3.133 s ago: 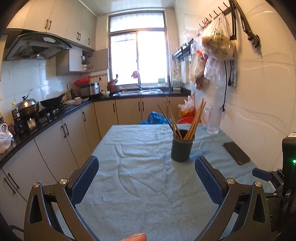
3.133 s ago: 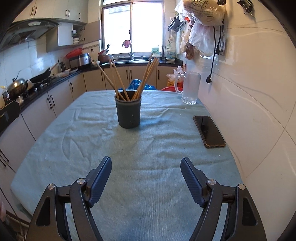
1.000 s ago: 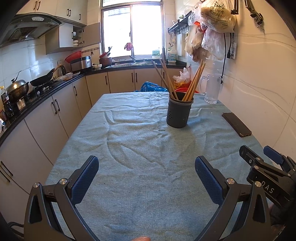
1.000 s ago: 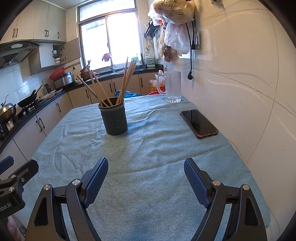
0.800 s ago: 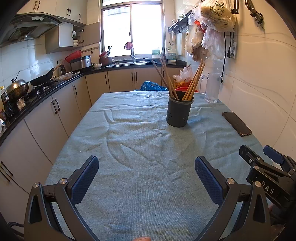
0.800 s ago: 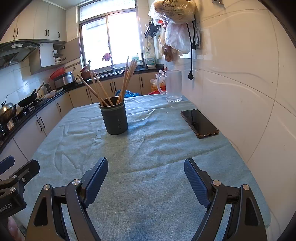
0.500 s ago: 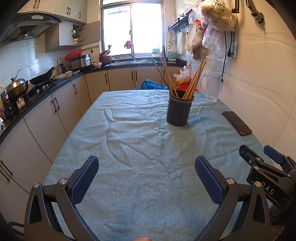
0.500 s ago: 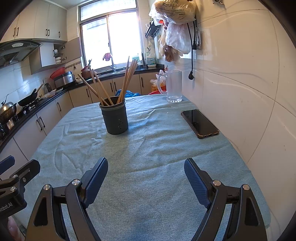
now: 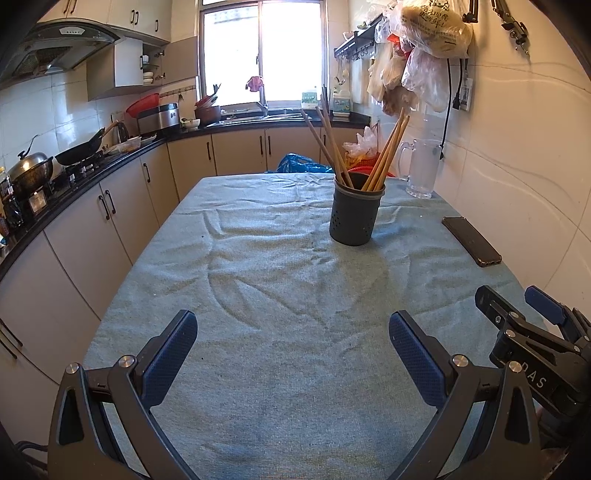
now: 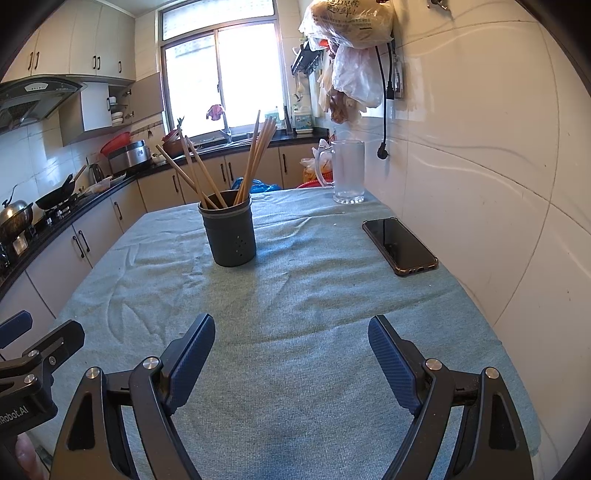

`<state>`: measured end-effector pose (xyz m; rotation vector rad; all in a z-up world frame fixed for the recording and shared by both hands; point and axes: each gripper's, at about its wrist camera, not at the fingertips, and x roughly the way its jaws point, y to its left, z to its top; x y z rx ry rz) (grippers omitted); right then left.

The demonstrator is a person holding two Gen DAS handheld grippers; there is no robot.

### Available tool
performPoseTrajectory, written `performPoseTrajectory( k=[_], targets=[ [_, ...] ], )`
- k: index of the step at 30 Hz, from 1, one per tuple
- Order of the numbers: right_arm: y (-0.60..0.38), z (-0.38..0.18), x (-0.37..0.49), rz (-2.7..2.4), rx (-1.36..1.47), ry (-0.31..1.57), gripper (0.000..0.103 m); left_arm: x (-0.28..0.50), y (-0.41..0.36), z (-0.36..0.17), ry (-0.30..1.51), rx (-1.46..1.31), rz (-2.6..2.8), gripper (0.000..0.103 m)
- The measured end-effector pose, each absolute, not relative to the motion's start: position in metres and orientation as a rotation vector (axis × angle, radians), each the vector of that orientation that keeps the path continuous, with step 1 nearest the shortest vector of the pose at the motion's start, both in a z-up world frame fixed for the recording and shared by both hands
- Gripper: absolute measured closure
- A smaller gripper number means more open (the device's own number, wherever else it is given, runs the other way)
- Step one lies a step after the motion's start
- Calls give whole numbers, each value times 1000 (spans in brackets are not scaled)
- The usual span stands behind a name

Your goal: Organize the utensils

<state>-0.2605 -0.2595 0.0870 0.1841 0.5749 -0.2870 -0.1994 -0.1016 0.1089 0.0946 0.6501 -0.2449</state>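
A dark grey utensil holder (image 9: 355,212) (image 10: 229,232) stands upright on the table's teal cloth (image 9: 295,280), with several wooden chopsticks (image 9: 386,155) (image 10: 255,155) leaning out of it. My left gripper (image 9: 291,343) hangs open over the near end of the table, well short of the holder, nothing between its blue pads. My right gripper (image 10: 291,347) is likewise open and empty, with the holder ahead and slightly to its left. Each gripper shows at the edge of the other's view.
A black phone (image 9: 471,240) (image 10: 399,245) lies near the right wall. A glass mug (image 9: 421,171) (image 10: 347,170) stands at the far right corner. Kitchen cabinets and a stove counter (image 9: 74,162) run along the left; bags (image 10: 351,22) hang on the right wall.
Compared with three seconds ago, both grippers sit further back from the holder. Over the last second nothing has visibly moved.
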Motion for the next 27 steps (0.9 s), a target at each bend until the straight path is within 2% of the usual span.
performPoseTrajectory(
  k=[27],
  targets=[
    [-268, 81, -253, -289, 185, 604, 14, -193, -101, 102, 676, 97, -257, 0]
  ],
)
